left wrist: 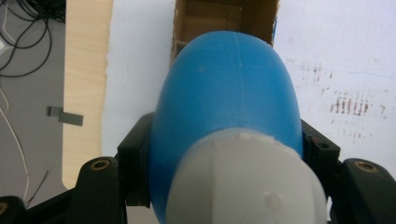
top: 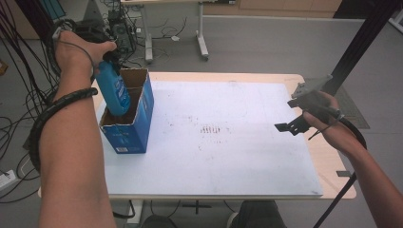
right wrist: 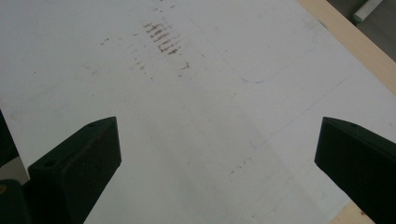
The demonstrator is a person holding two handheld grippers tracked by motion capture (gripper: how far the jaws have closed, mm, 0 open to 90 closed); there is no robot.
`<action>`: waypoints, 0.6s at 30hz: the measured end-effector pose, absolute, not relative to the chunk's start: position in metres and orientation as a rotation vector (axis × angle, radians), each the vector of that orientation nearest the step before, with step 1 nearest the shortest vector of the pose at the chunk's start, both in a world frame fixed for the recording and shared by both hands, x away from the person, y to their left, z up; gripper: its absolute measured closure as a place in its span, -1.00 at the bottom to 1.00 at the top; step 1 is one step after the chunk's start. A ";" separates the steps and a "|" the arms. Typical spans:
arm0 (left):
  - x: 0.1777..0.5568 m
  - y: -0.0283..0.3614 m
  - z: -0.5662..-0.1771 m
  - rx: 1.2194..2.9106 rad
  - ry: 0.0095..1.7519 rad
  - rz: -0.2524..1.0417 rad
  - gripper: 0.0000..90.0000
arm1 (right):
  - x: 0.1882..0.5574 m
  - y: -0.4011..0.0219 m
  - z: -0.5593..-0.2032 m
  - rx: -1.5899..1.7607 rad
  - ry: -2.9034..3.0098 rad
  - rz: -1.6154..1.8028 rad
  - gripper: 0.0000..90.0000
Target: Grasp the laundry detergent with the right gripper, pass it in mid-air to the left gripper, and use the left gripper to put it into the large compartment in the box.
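A blue bottle [top: 114,89] with a white cap [left wrist: 247,182] hangs bottom-down, its lower end inside the open top of a blue cardboard box [top: 129,135]. My left gripper [top: 109,61] is shut on the bottle's upper part. In the left gripper view the black jaws press both sides of the bottle [left wrist: 229,88], and the box's brown inside [left wrist: 224,18] lies beyond it. My right gripper [top: 286,116] hovers over the right side of the table. In the right gripper view its jaws [right wrist: 217,144] stand wide apart and open, with nothing between them.
The box stands at the left of a white mat [top: 228,142] on a light wooden table [top: 332,164]. Faint brown marks [top: 211,129] stain the mat's middle. Cables and desk legs [top: 202,45] lie on the floor beyond the table.
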State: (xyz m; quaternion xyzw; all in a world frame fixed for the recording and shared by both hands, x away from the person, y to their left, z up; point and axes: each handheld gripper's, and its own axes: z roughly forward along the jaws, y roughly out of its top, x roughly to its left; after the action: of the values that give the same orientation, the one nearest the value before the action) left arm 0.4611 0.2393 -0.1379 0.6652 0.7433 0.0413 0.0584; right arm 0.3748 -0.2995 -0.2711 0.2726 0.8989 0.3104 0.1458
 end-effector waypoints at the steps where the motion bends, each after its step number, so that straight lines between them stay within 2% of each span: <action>1: 0.461 0.239 -0.141 2.016 2.251 0.124 -0.18 | 0.375 -0.299 -0.271 0.782 2.589 0.892 -1.00; 18: 0.460 0.235 -0.188 2.057 2.236 0.116 -0.18 | 0.375 -0.294 -0.275 0.769 2.601 0.866 -1.00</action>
State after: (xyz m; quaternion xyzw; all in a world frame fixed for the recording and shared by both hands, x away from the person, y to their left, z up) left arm 0.4597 0.2347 -0.1884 0.6757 0.7344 0.0381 0.0508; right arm 0.3752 -0.2942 -0.2751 0.2671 0.9036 0.3010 0.1467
